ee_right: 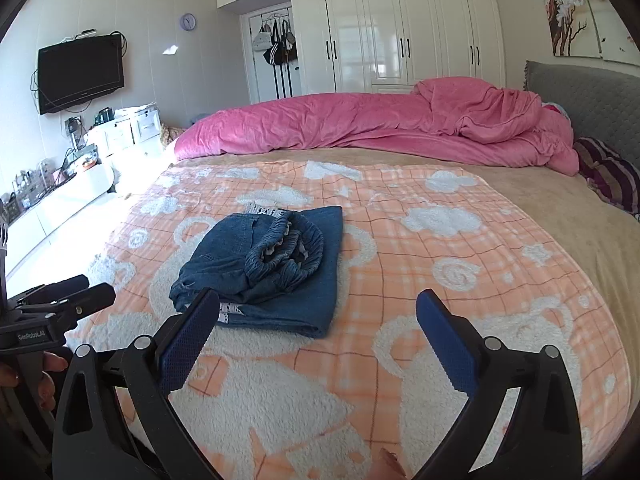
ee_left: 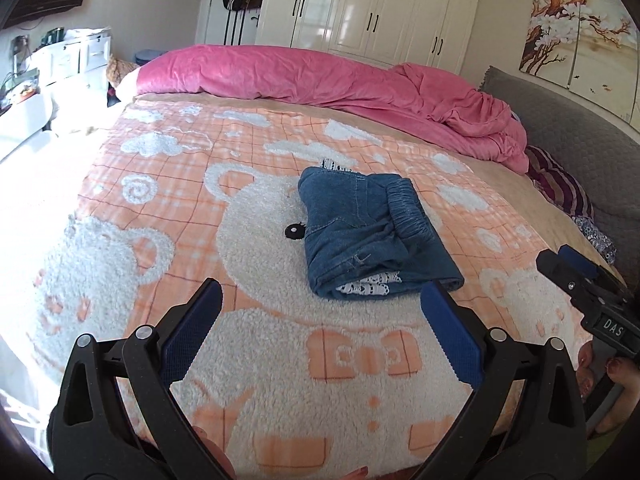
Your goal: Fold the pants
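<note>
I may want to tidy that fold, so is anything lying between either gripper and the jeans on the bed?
Nothing visible does. The folded jeans lie alone on the bear blanket, with only bare blanket between them and the open left gripper and open right gripper. The pink duvet is well behind them.

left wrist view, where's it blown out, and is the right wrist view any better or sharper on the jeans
Left wrist view: sunlight washes out the left edge of the bear blanket and the floor; folded jeans stay sharp. Right wrist view: the same glare lies on the floor at left, wardrobe doors reflect a window, jeans crisp. Both views: fisheye bends the bed edges and darkens the corners.
</note>
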